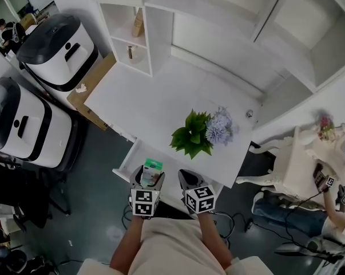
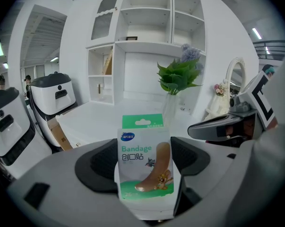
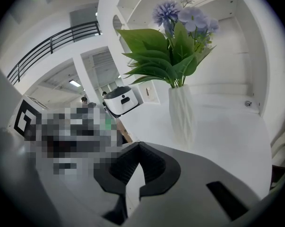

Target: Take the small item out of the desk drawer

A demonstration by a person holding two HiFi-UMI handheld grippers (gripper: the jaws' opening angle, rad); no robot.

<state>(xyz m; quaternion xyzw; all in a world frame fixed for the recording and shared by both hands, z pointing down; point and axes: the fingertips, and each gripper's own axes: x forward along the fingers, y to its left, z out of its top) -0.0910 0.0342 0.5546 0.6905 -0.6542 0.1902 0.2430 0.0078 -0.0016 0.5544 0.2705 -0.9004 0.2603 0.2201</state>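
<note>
Left tool [image 2: 143, 161] clamps packet [image 2: 141, 126] labelled "Bandage".

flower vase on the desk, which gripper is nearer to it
Right. The right gripper is just below the flower vase in the head view, jaws shut on nothing; the left gripper is further off to its left, shut on the bandage box.

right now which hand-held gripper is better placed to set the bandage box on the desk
Left: the left hand-held gripper is clamped on the bandage box; the right hand-held gripper is shut, empty.
</note>
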